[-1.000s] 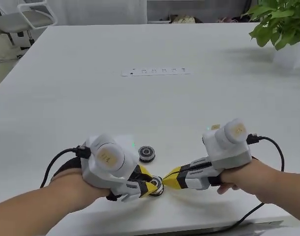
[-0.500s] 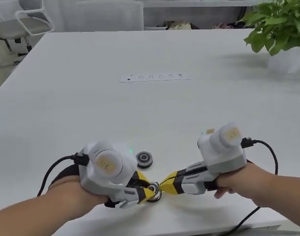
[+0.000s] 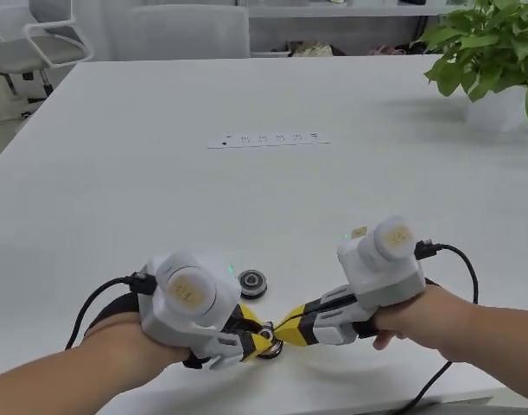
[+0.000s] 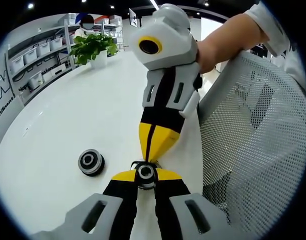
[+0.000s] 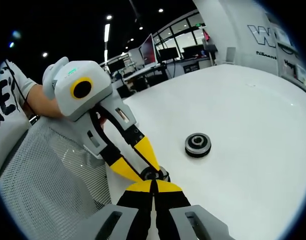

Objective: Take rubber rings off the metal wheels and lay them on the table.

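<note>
A small metal wheel (image 3: 271, 334) with a black rubber ring is held just above the white table (image 3: 272, 207), near its front edge. My left gripper (image 3: 261, 340) is shut on this wheel (image 4: 145, 173), its yellow tips on either side of it. My right gripper (image 3: 283, 328) comes in from the right. Its jaws are shut, with the tips pinched on the ring at the wheel's rim (image 5: 154, 173). In the left gripper view, the right gripper (image 4: 151, 156) reaches down from above. A second ringed wheel (image 3: 252, 282) (image 4: 91, 162) (image 5: 198, 144) lies flat on the table just beyond.
A white power strip (image 3: 268, 138) lies at mid-table, and a potted plant (image 3: 484, 43) stands at the far right corner. An office chair (image 3: 39, 39) is at the far left. A mesh chair (image 4: 253, 150) sits right behind the table's front edge.
The head camera has shifted a little. Both grippers stay together at the held wheel, and the second wheel has not moved.
</note>
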Tool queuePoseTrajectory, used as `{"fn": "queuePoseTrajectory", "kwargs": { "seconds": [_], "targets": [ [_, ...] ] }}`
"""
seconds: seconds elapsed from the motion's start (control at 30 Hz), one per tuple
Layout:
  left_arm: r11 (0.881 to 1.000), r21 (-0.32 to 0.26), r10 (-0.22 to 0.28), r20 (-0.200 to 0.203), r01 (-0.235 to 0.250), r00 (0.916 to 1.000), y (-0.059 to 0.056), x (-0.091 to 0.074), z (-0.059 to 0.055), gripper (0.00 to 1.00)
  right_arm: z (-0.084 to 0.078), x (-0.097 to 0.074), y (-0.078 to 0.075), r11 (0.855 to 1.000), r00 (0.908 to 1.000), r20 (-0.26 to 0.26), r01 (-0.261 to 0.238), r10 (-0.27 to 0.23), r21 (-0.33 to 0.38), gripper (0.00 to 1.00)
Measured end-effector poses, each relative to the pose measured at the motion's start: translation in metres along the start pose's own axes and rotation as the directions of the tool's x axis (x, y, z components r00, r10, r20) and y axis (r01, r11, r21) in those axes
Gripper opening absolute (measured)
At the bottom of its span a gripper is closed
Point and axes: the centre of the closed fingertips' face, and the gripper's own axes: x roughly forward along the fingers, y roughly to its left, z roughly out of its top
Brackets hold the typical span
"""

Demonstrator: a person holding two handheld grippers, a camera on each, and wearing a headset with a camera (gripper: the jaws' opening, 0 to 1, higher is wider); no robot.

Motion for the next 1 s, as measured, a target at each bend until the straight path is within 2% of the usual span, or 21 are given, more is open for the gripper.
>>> {"fn": "queuePoseTrajectory", "kwargs": {
  "seconds": [0.2, 0.23, 0.3, 0.37, 0.43, 0.83, 1.0],
  "targets": [
    [1.000, 0.002, 0.001, -0.003, -0.001, 1.0000, 0.000, 0.000, 0.000, 0.07, 0.002, 0.001, 0.004, 1.000, 0.9999, -0.006, -0.011, 0.011, -0.019, 0.00],
    [1.000, 0.002, 0.001, -0.003, -0.001, 1.0000, 0.000, 0.000, 0.000, 0.07, 0.005, 0.001, 0.006, 1.000, 0.9999, 0.004, -0.016, 0.016, -0.020, 0.00],
    [1.000, 0.003, 0.002, -0.004, -0.002, 1.0000, 0.000, 0.000, 0.000, 0.07, 0.018, 0.001, 0.016, 0.998, 0.9971, 0.051, -0.057, 0.057, 0.006, 0.00],
    [1.000, 0.004, 0.002, -0.003, -0.002, 1.0000, 0.000, 0.000, 0.000, 0.07, 0.014, 0.004, 0.011, 0.997, 0.9998, 0.000, -0.019, 0.019, -0.079, 0.00],
    [1.000, 0.002, 0.002, -0.002, -0.002, 1.0000, 0.001, 0.000, 0.000, 0.07, 0.014, 0.005, 0.011, 0.999, 0.9996, 0.002, -0.030, 0.030, -0.041, 0.00],
    [1.000, 0.003, 0.001, -0.004, -0.001, 1.0000, 0.001, 0.000, 0.000, 0.08, 0.007, -0.002, 0.002, 1.000, 0.9996, -0.017, 0.022, -0.022, -0.008, 0.00],
    [1.000, 0.006, -0.001, -0.002, 0.001, 1.0000, 0.001, 0.000, 0.000, 0.08, 0.004, -0.002, 0.001, 1.000, 0.9995, -0.020, 0.024, -0.024, 0.000, 0.00]
  ]
}}
